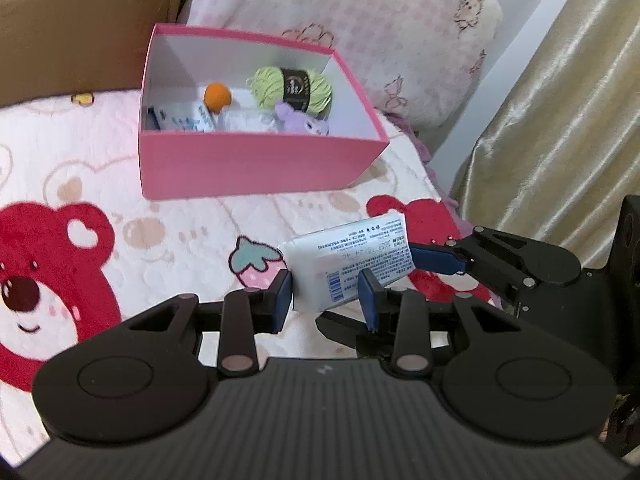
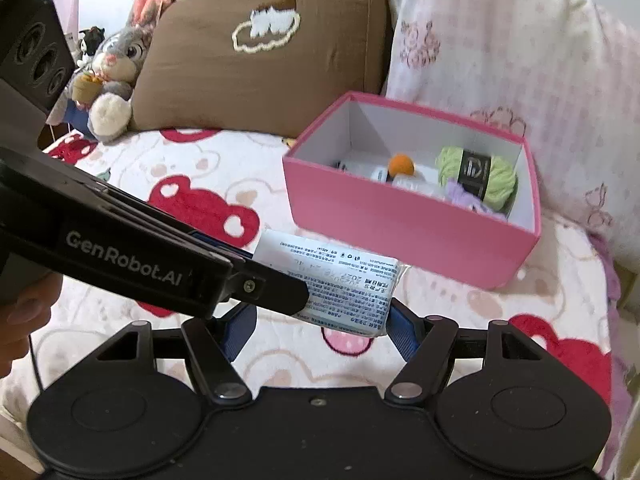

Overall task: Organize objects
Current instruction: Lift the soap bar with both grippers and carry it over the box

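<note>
Both grippers hold one white tissue pack (image 1: 352, 264) above the bear-print blanket (image 1: 80, 184) on the bed. The left gripper (image 1: 326, 300) points downward at a slant, its blue-padded jaws clamped on the near end of the pack. The right gripper (image 2: 320, 320) comes in from the right in the left wrist view, also angled down, its jaws clamped across the pack's wider span; in its own view the left gripper's arm crosses from the left over the pack. A bit of a hand (image 2: 20, 320) shows at the left edge. The pink box (image 1: 256, 168) stands farther away, apart from the pack, holding green yarn (image 1: 292, 88), an orange ball (image 1: 217, 97) and a purple toy (image 1: 300, 120).
</note>
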A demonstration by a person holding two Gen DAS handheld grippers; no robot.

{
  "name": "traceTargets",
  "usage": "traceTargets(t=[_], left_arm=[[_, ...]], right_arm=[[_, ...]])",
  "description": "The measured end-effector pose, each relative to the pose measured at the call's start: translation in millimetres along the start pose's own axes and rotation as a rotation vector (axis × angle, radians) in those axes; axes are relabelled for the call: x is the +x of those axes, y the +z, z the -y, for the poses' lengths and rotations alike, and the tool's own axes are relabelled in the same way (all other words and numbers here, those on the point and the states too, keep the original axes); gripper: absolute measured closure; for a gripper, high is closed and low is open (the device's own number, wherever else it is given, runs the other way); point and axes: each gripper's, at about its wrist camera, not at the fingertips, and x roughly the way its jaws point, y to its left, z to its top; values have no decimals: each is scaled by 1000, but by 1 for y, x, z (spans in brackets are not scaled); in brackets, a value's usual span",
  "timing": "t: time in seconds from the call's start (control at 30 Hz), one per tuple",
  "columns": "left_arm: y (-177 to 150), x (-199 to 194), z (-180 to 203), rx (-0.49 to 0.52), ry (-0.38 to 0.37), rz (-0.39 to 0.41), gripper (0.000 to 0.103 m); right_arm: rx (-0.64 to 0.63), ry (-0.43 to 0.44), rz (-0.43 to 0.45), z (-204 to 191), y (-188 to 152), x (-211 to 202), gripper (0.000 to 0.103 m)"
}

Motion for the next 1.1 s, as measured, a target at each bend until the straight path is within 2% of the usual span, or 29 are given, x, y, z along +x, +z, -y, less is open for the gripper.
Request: traceTargets(t=[0.33, 0.57, 0.87, 1.1], left_arm=[[44, -23, 18, 70, 11, 26, 69], [83, -17, 18, 46, 25, 3, 69], [132, 18, 4, -23, 60, -9, 68], [158, 53, -15, -60, 75, -24, 68]], right_arm=[[12, -20, 49, 10, 39, -18, 29], [-9, -23, 51, 24, 71, -13, 29], [21, -2, 20, 61, 111, 23, 29], [53, 36, 3, 90, 129, 59, 29]])
